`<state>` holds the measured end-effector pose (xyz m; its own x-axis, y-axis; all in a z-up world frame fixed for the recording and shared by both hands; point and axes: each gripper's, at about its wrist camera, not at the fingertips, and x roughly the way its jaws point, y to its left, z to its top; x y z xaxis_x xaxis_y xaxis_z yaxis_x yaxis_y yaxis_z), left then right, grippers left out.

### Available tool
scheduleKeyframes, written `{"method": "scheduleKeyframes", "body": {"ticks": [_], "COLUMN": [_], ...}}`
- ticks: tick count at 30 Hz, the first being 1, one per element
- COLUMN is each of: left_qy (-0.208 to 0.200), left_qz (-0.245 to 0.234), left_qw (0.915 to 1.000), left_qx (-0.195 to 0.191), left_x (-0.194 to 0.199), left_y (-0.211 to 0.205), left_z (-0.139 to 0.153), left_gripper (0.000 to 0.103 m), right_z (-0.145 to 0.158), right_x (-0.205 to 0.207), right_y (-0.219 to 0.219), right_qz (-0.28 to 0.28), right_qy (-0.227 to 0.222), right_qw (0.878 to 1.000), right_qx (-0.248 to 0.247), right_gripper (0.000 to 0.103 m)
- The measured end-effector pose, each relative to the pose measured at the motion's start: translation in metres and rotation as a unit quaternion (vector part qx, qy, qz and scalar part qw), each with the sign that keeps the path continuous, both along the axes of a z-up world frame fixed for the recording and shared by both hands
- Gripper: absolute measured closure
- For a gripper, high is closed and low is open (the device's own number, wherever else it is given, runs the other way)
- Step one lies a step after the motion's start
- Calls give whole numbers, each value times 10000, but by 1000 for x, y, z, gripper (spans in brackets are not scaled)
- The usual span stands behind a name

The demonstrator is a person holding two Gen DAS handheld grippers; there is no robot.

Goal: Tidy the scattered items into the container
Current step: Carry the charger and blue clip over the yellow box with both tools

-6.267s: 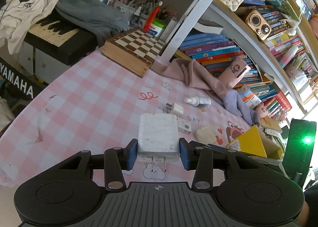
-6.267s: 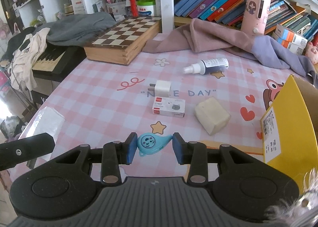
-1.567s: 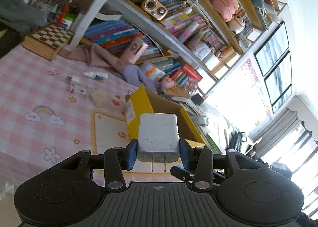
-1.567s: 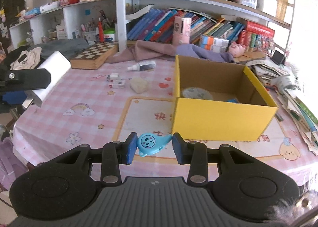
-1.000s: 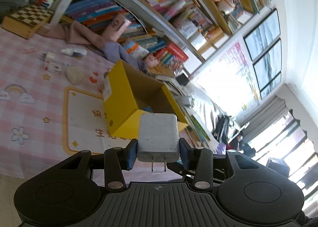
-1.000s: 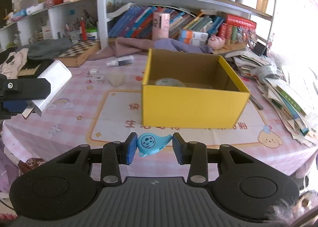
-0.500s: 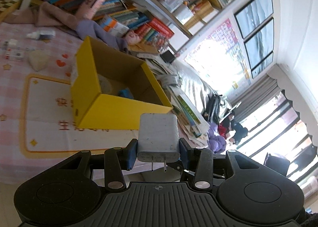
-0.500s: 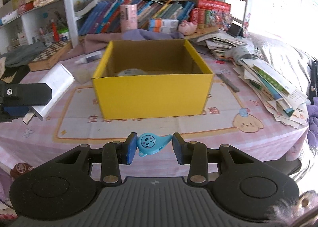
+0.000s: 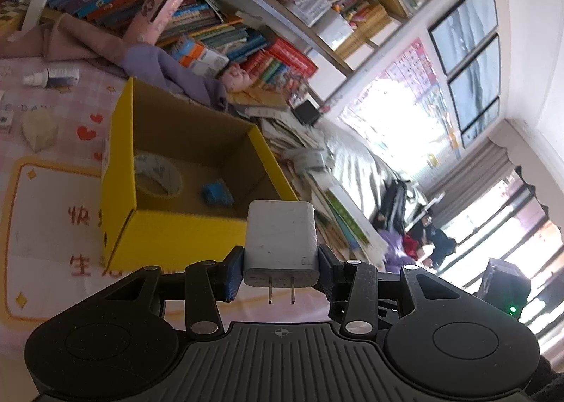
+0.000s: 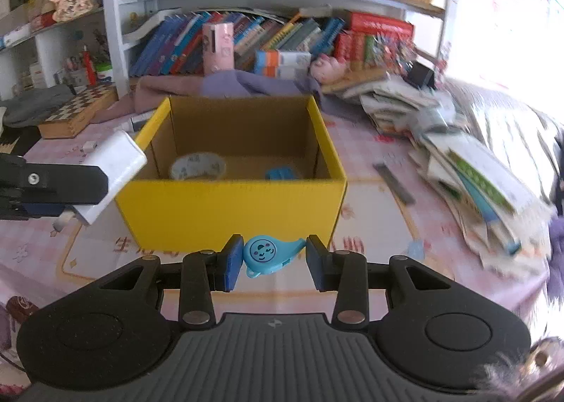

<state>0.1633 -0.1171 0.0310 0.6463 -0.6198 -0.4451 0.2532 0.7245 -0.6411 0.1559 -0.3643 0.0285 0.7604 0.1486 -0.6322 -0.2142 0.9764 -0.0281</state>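
Observation:
My left gripper (image 9: 280, 270) is shut on a white plug charger (image 9: 280, 243), prongs pointing back, held near the front right corner of the yellow box (image 9: 165, 236). In the right wrist view the charger (image 10: 114, 169) hangs at the box's left front corner. My right gripper (image 10: 271, 263) is shut on a blue drop-shaped tag (image 10: 269, 254), just in front of the yellow box (image 10: 229, 211). Inside the box lie a tape roll (image 10: 197, 166) and a small blue item (image 10: 280, 173).
A beige block (image 9: 38, 129), a spray bottle (image 9: 51, 76) and a small box lie on the pink checked tablecloth left of the yellow box. A chessboard (image 10: 79, 111), draped cloth (image 10: 229, 85), bookshelves behind, and stacked magazines (image 10: 469, 162) at the right.
Both grippers have moved closer to the yellow box and a little higher, so its inside shows more. Both grips are unchanged.

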Motion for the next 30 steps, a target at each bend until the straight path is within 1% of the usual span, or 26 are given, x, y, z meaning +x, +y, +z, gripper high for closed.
{"method": "scheduleKeyframes", "body": {"ticks": [6, 13, 17, 20, 26, 30], "left_qy": [-22, -21, -93, -106, -79, -51], "left_qz": [345, 849, 1202, 1380, 1426, 1364], "left_qw": [9994, 9960, 9913, 9879, 9810, 9753], "left_qx": [81, 263, 529, 693, 1312, 1736], "left_x": [24, 40, 44, 49, 70, 85], "left_y": [-15, -23, -25, -27, -36, -45], "left_z": [0, 0, 3, 4, 3, -4], "left_gripper": [61, 61, 61, 61, 61, 61], "right_z": [5, 6, 6, 6, 2, -9], "right_x": [36, 75, 96, 110, 142, 163], "right_y": [-12, -24, -24, -20, -7, 4], "right_qz": [437, 890, 1181, 1379, 1727, 1961], "right_qy": [-194, -250, -296, -366, -336, -127], "right_qw": [9988, 9957, 9926, 9898, 9842, 9797], "right_qx": [-95, -5, 38, 13, -180, -407], "right_gripper": [67, 67, 67, 67, 67, 67]}}
